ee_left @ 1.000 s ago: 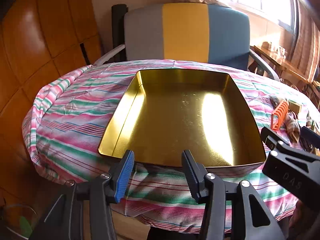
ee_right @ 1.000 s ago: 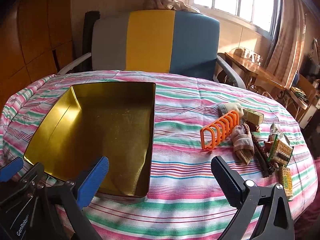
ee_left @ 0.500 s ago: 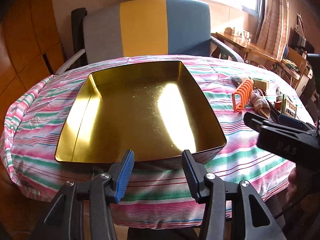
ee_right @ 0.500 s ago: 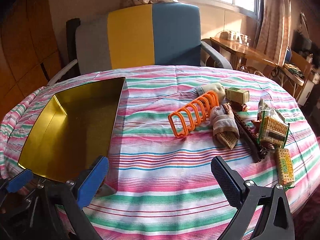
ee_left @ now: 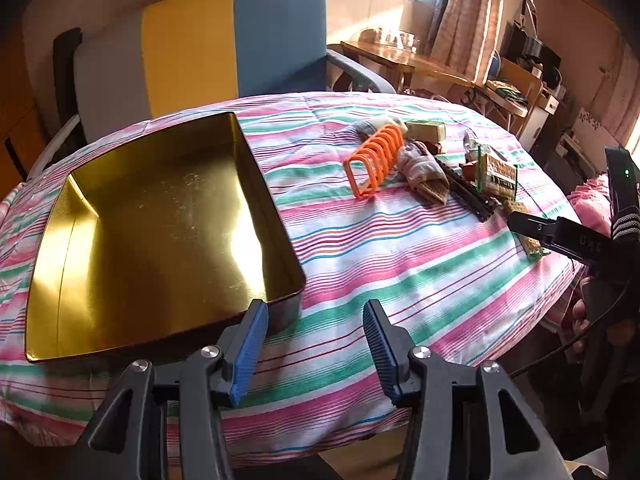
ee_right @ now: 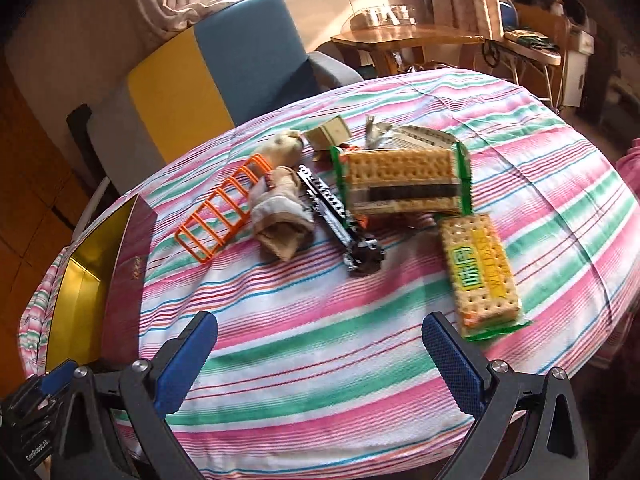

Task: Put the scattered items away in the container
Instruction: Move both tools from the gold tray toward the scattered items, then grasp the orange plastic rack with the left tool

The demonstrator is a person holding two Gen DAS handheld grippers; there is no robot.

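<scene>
Both views have swung rightward since the earlier frames: the gold tin (ee_left: 160, 216) that filled the left view now sits to its left, and the pile of items has come close to the right view's centre. Left gripper (ee_left: 312, 344) hangs spread and empty over the near table edge, its blue-padded finger just by the tin's near right corner; whether it touches the wall cannot be told. Right gripper (ee_right: 320, 356) is also splayed wide, holding nothing, above bare striped tablecloth (ee_right: 360, 360) short of the pile.

Just beyond its right finger lies a yellow-labelled cracker pack (ee_right: 478, 268), one end partly behind that finger. Farther on are a larger green-edged cracker pack (ee_right: 400, 180), blurred, a black toothed strip (ee_right: 340, 220), a rolled beige sock (ee_right: 282, 220) and an orange rack (ee_right: 220, 216) lying on its side. A small tan box (ee_right: 328, 134) and a crumpled silver wrapper (ee_right: 400, 134) sit behind; something reddish under the big pack is too hidden to name. The tin is cut off at the right view's left edge, empty, well apart from the pile. A striped armchair (ee_left: 208, 44) stands behind the table.
</scene>
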